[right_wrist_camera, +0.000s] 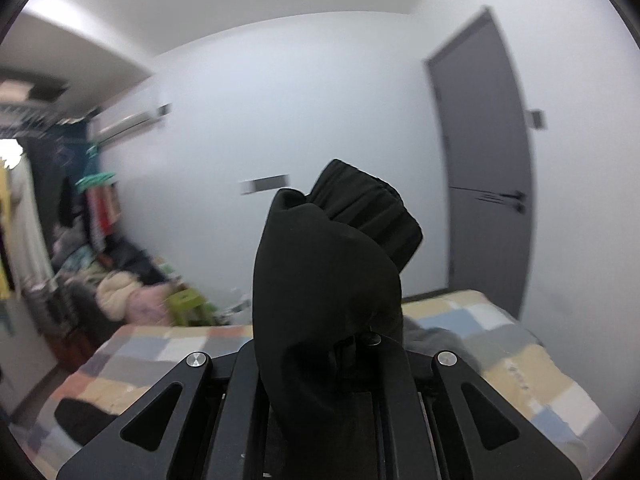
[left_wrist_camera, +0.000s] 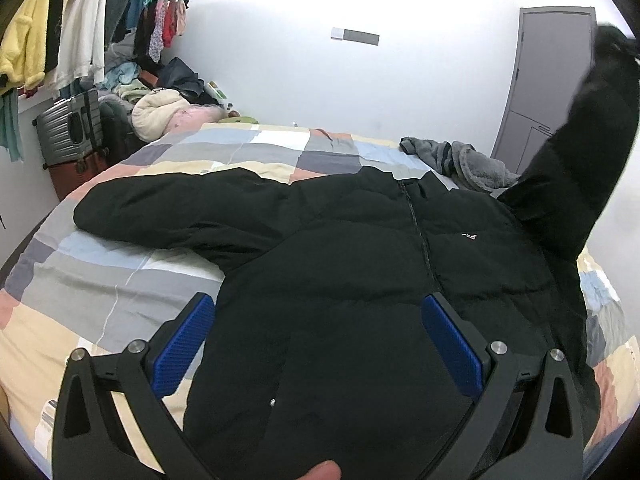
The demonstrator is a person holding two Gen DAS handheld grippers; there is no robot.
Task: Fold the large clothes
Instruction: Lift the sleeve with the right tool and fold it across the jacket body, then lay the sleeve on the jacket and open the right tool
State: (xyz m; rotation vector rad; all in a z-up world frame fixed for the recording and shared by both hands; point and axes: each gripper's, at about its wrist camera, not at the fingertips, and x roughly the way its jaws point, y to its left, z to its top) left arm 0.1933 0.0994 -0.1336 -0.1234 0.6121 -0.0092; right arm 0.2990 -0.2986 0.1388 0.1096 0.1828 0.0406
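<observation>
A black puffer jacket (left_wrist_camera: 360,264) lies front up on the bed, zip closed, its left sleeve (left_wrist_camera: 172,208) stretched out flat to the left. My left gripper (left_wrist_camera: 318,316) hovers open over the jacket's lower body, blue pads (left_wrist_camera: 184,344) wide apart with nothing pressed between them. The jacket's right sleeve (left_wrist_camera: 580,152) is lifted high at the right edge of the left wrist view. In the right wrist view my right gripper (right_wrist_camera: 332,344) is shut on that sleeve (right_wrist_camera: 328,280), whose ribbed cuff (right_wrist_camera: 372,208) sticks up beyond the fingers.
The bed carries a patchwork quilt (left_wrist_camera: 100,272). A grey fleece garment (left_wrist_camera: 464,160) lies at its far right corner. Clothes hang on a rail (left_wrist_camera: 60,32) at the left above a grey suitcase (left_wrist_camera: 68,128) and a pile of clothes. A grey door (right_wrist_camera: 484,152) stands at the right.
</observation>
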